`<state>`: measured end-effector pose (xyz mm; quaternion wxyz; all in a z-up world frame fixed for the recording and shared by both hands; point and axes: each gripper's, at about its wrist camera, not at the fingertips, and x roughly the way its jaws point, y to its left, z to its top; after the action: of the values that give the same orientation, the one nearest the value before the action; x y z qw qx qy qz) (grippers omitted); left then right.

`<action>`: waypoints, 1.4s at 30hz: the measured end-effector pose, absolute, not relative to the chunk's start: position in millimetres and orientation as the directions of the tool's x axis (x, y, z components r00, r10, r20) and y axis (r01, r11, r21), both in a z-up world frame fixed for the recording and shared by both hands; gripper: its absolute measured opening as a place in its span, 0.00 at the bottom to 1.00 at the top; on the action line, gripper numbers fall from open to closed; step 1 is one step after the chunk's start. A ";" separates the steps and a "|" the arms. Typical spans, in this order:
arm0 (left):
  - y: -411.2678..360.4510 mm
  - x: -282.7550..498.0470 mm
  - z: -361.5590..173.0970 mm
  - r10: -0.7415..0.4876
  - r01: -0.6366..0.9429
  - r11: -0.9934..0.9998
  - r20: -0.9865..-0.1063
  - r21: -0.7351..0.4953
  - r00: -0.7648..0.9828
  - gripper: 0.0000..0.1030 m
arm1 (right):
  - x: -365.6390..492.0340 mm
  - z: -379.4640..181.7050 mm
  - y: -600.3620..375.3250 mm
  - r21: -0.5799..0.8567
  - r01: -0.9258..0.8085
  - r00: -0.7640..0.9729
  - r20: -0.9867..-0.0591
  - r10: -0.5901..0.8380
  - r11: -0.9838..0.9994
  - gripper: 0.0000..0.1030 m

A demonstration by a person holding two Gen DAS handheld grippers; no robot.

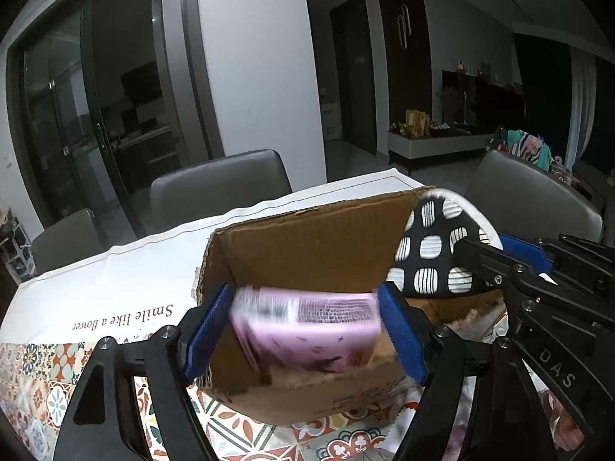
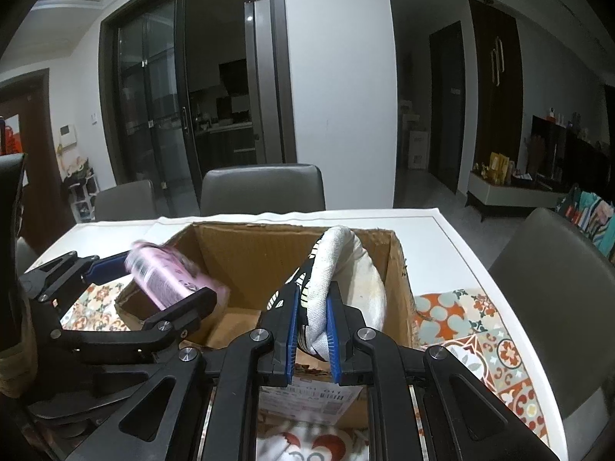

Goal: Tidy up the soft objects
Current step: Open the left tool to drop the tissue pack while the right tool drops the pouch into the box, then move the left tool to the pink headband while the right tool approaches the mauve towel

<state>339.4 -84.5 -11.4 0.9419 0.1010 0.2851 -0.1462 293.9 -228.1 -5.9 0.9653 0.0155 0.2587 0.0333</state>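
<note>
Left gripper (image 1: 305,322) clamps the pink tissue pack (image 1: 307,326); right gripper (image 2: 313,330) pinches the spotted slipper (image 2: 338,269), both over the cardboard box (image 2: 246,246).

the pink pack (image 1: 307,322) between the left gripper's (image 1: 307,326) pads is motion-blurred, its print unreadable. the right gripper (image 2: 312,326) hides the lower part of the slipper (image 2: 346,269), and the cardboard box's (image 1: 307,246) floor is mostly covered. the box's shipping label (image 2: 307,395) is too small to read. both grippers' bodies run off the bottom edges
</note>
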 end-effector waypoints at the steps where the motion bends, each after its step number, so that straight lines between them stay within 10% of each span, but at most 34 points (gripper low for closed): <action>1: -84.1 338.7 -11.0 -0.214 0.327 0.939 -0.565 0.105 0.797 0.82 | 294.2 -6.3 -228.2 0.045 -0.054 0.862 -0.502 0.069 0.998 0.16; 42: -14.4 187.9 14.3 -0.140 0.198 0.977 -0.470 0.076 0.871 0.95 | 177.9 12.1 -188.5 0.051 -0.030 0.905 -0.422 0.049 0.998 0.50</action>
<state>187.9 -14.4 14.3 0.9654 0.0611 0.2379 -0.0878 177.9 -188.5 12.1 0.9758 0.0214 0.2165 0.0202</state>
